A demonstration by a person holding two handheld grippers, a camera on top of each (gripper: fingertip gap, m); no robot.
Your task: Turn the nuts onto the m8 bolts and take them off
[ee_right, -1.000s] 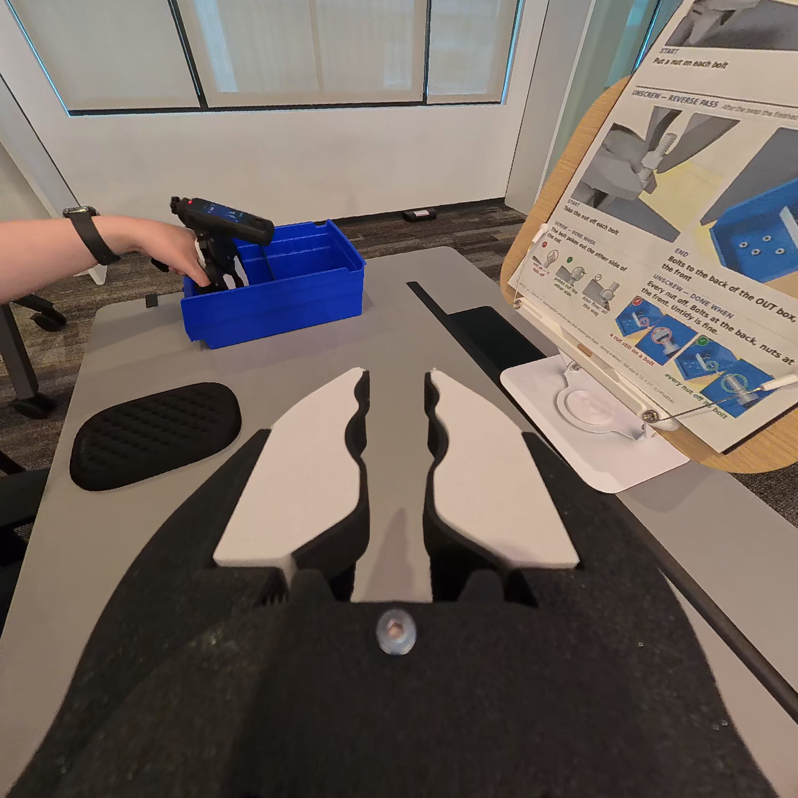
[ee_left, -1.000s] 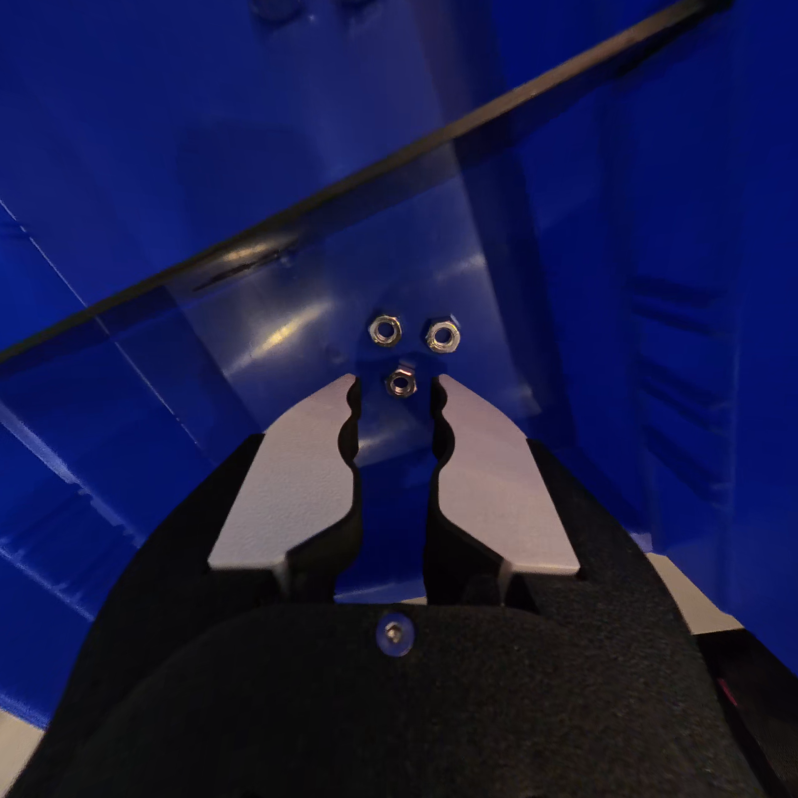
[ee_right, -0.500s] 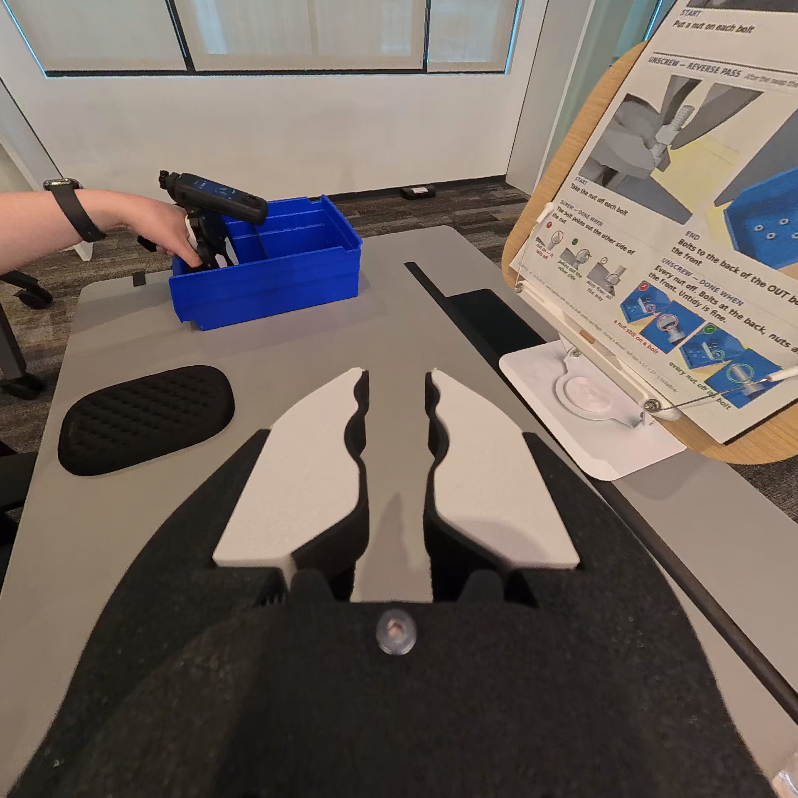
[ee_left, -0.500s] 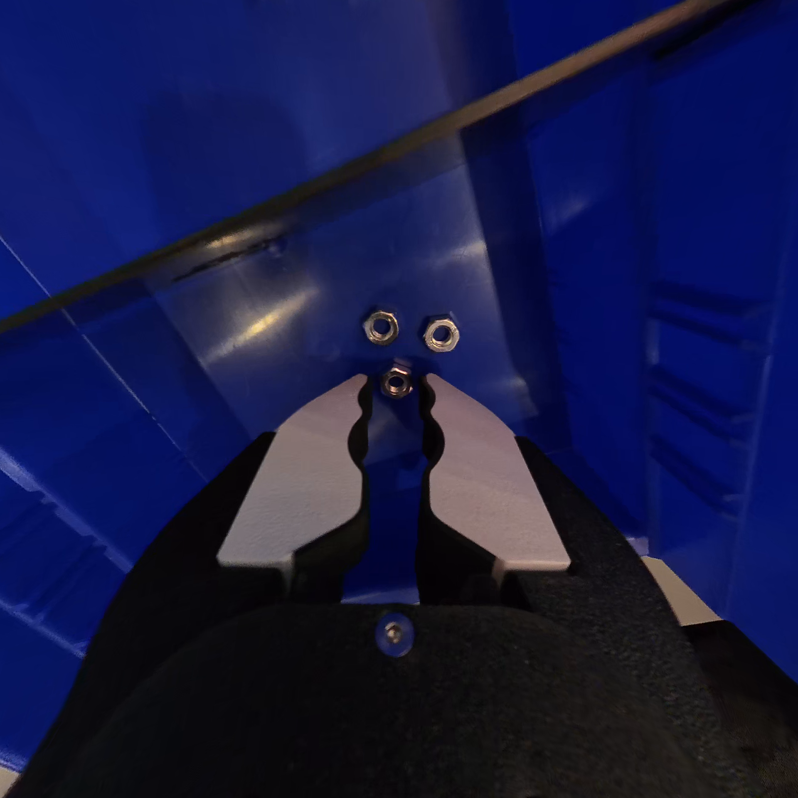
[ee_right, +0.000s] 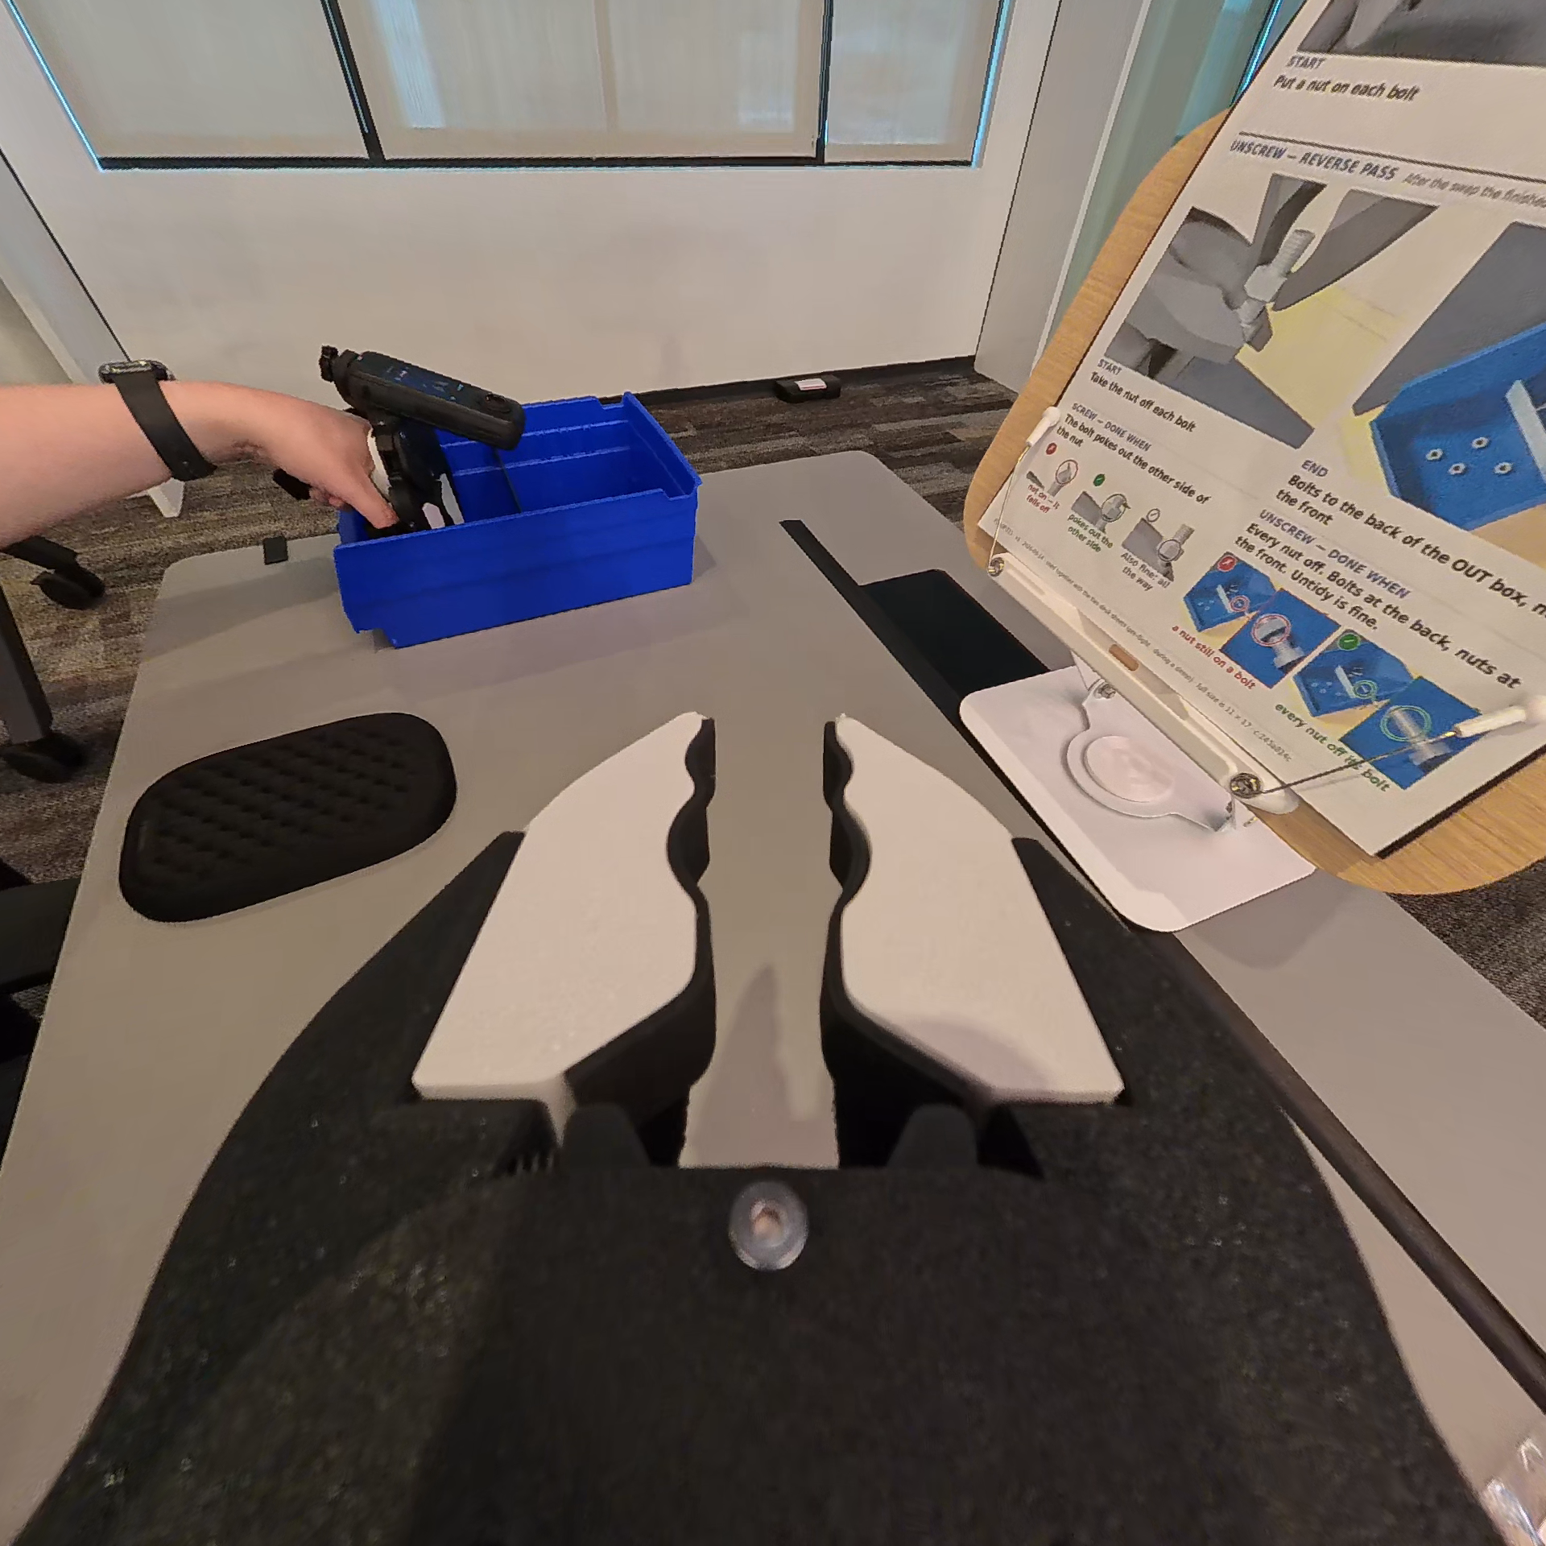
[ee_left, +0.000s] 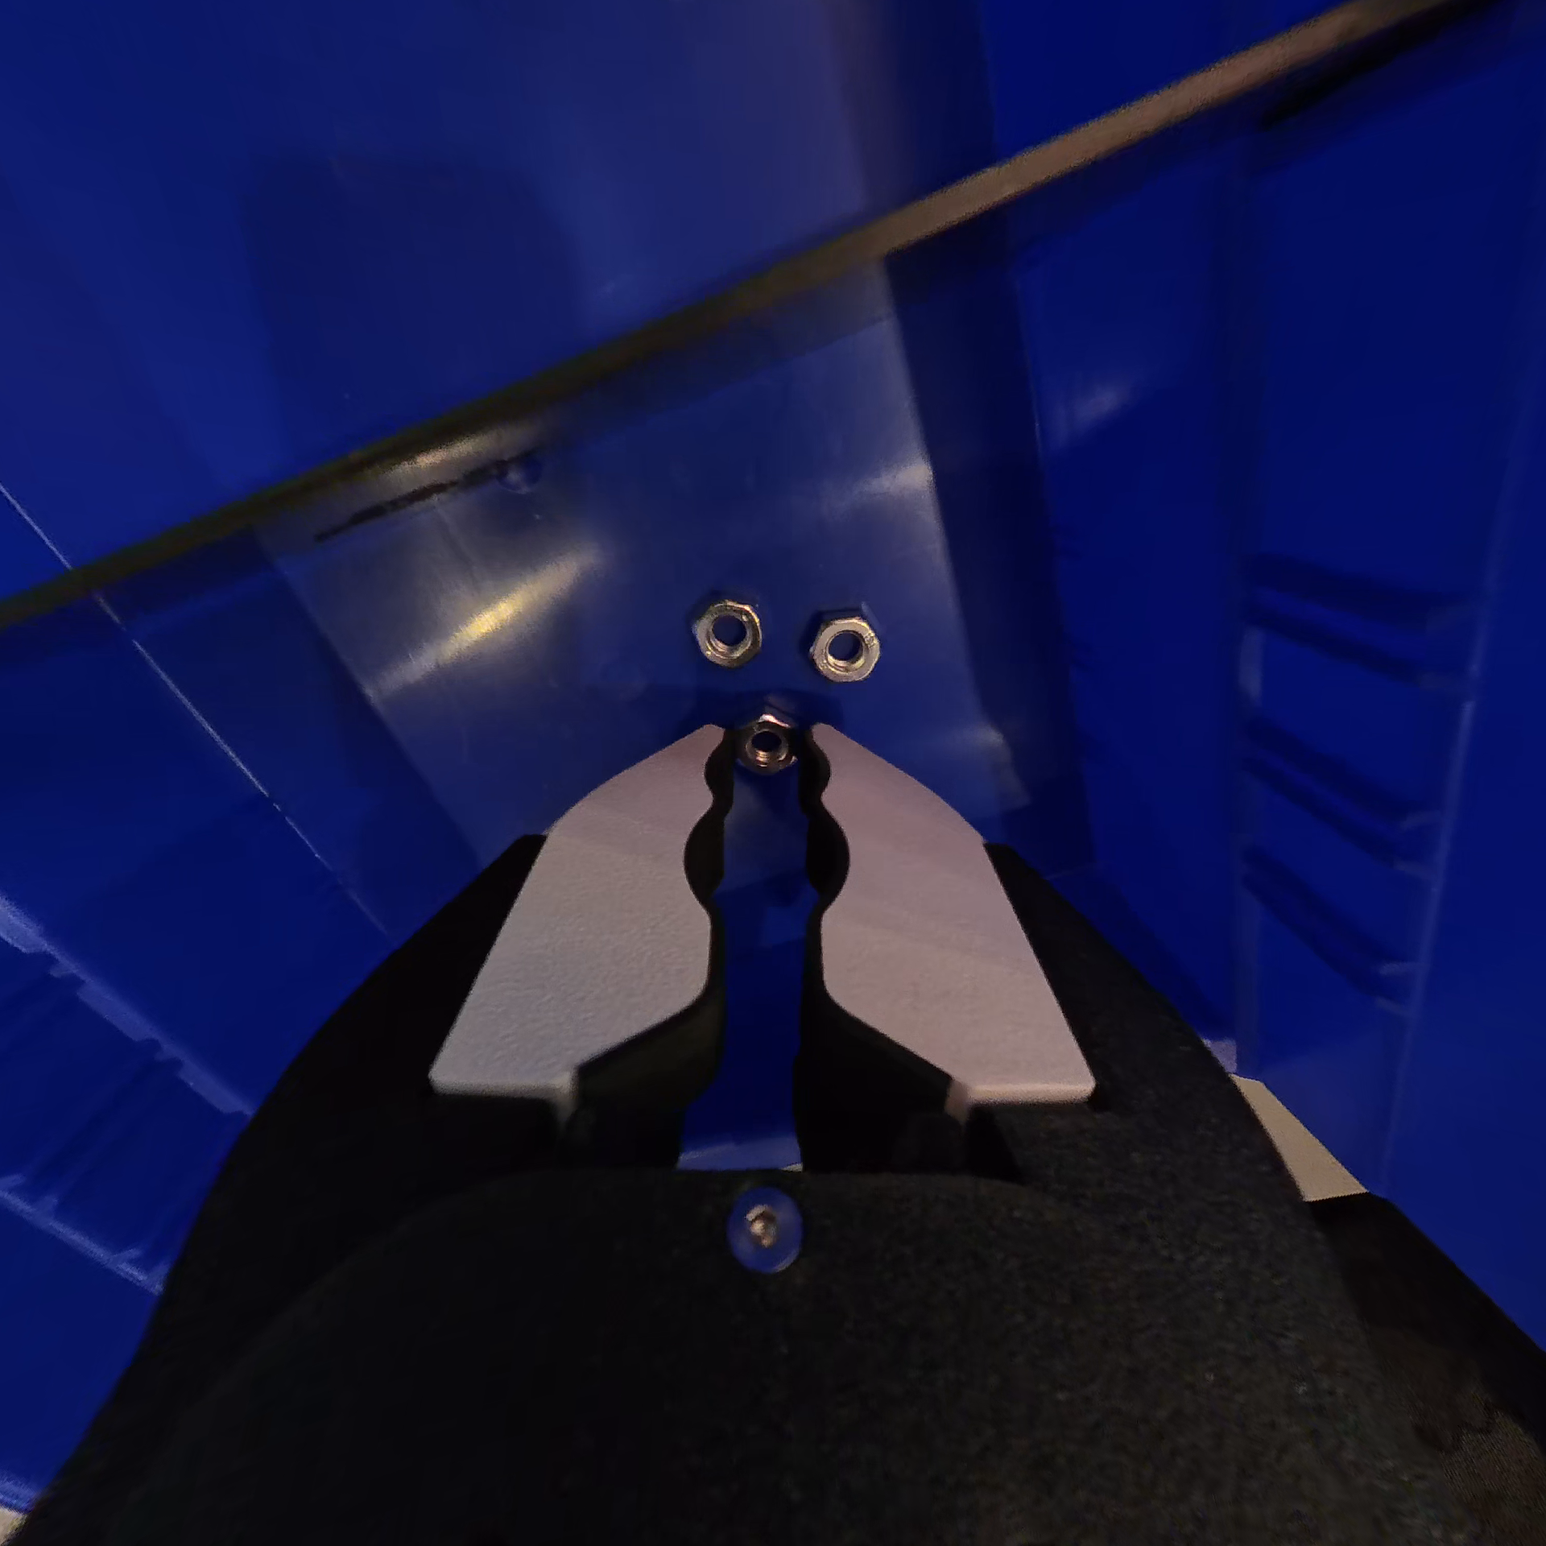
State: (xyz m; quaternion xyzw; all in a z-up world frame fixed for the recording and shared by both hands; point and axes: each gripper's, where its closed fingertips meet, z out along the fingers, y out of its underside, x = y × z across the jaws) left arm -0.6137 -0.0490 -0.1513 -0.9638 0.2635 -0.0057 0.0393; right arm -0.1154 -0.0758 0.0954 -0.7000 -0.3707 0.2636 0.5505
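In the left wrist view I look down into a blue bin (ee_left: 418,251). Three small steel nuts lie on its floor. My left gripper (ee_left: 770,734) has its tips against both sides of the nearest nut (ee_left: 765,744). The two other nuts (ee_left: 726,640) (ee_left: 845,648) lie side by side just beyond it. No bolts are in view. In the right wrist view my right gripper (ee_right: 770,736) is open and empty above the grey table (ee_right: 753,619). The bin (ee_right: 535,544) stands at the far left, with the left gripper (ee_right: 418,494) and a hand reaching into it.
A clear divider with a dark top edge (ee_left: 586,393) crosses the bin behind the nuts. A black ribbed pad (ee_right: 284,811) lies on the table's left. An instruction sheet on a white stand (ee_right: 1154,803) rises on the right. A dark slot (ee_right: 870,602) runs along the table. Spacing between my two grippers at the tips: around 55 cm.
My left gripper has moved forward and narrowed its jaws from open to closed around the nearest nut. The right gripper has stayed open and only shifted its view slightly.
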